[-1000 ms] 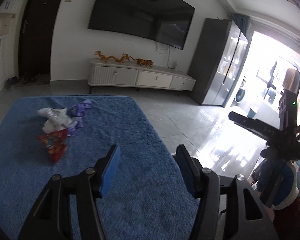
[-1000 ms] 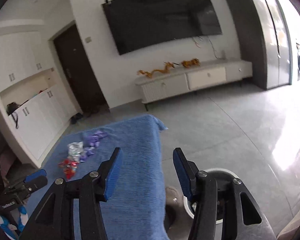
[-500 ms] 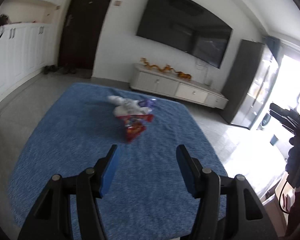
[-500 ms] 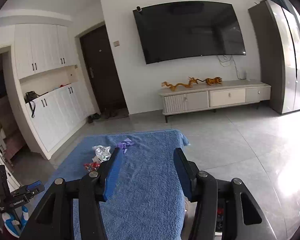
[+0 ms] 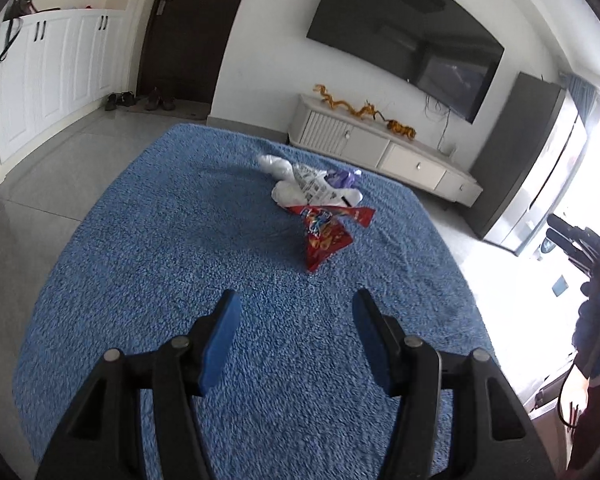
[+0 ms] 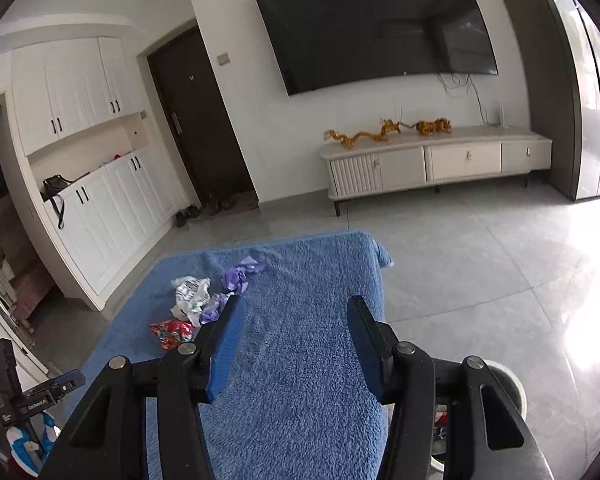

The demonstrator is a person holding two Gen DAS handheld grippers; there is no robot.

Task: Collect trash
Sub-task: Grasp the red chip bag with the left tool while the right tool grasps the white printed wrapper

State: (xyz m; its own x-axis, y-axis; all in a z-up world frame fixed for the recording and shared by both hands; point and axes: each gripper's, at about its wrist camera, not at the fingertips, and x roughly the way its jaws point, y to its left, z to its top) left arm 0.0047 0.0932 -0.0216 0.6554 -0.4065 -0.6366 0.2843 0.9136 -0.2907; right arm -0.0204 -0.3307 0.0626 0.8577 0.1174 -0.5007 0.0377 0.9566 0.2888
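Note:
A small heap of trash lies on a blue-covered table (image 5: 180,280): a red snack wrapper (image 5: 324,236), crumpled white wrappers (image 5: 300,184) and a purple wrapper (image 5: 342,178). My left gripper (image 5: 296,312) is open and empty, above the cloth just short of the red wrapper. In the right wrist view the red wrapper (image 6: 172,332), white wrappers (image 6: 190,298) and purple wrapper (image 6: 242,274) lie left of my right gripper (image 6: 294,316), which is open and empty above the table (image 6: 300,400). A white bin (image 6: 508,386) stands on the floor at the table's right side, mostly hidden by the gripper.
A white TV cabinet (image 6: 436,164) stands against the far wall under a wall TV (image 6: 376,28). White cupboards (image 6: 100,216) line the left wall. A grey tall cabinet (image 6: 560,88) stands at right. A tiled floor (image 6: 480,260) surrounds the table.
My left gripper has swung left and closer until the trash heap lies just ahead of it. My right gripper has lifted and turned toward the table. Both stayed open.

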